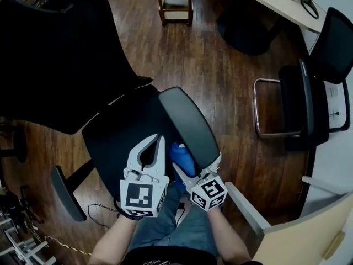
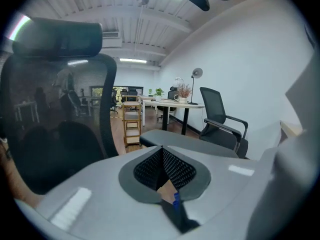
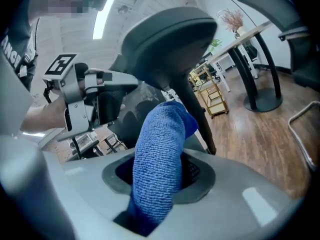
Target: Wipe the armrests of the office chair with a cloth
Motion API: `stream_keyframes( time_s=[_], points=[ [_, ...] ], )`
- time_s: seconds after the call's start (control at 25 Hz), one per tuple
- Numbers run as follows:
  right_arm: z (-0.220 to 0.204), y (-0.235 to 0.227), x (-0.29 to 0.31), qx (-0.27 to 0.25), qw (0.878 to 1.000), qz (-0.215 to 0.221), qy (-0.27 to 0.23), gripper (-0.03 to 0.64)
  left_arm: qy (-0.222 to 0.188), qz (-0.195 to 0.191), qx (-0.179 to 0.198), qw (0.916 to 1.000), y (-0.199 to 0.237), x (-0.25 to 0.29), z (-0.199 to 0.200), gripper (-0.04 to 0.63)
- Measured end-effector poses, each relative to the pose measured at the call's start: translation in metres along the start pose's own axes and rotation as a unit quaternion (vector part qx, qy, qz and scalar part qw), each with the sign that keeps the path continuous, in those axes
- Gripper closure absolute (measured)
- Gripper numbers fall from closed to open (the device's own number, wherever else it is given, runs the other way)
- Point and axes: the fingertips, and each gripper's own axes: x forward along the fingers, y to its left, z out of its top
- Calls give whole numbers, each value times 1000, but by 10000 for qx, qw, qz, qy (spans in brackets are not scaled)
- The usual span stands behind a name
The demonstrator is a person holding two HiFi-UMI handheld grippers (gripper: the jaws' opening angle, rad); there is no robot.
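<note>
Right gripper (image 3: 159,176): one, clamped on the one blue cloth (image 3: 159,149).
Left gripper (image 2: 162,154): one, jaws together, holding nothing.
Cloth place: just beside the near armrest (image 1: 189,126), over the chair (image 1: 118,142) seat.
Armrests: two; far armrest (image 1: 66,193) well apart.
Hidden: in the head view, the cloth is partly covered by the near armrest.

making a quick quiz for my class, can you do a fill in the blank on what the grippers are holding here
1. The right gripper is shut on a ____ cloth.
2. The left gripper has its jaws together and holds ____.
3. The floor around the office chair is made of ____.
Missing words: blue; nothing; wood
</note>
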Motion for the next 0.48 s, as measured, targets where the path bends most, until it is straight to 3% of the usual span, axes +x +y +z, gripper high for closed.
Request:
stream_keyframes(
  time_s=[0.24,0.36,0.48],
  points=[
    [20,26,20,-441,9986,-276,-83,479,6,354,-492,9982,35,-25,-42,592],
    [30,21,37,-625,9969,-472,-102,479,1,608,-868,9944,43,-33,-61,592],
    [39,7,59,-800,9937,-721,-317,479,-27,639,-1002,9929,50,-36,-77,592]
  ],
)
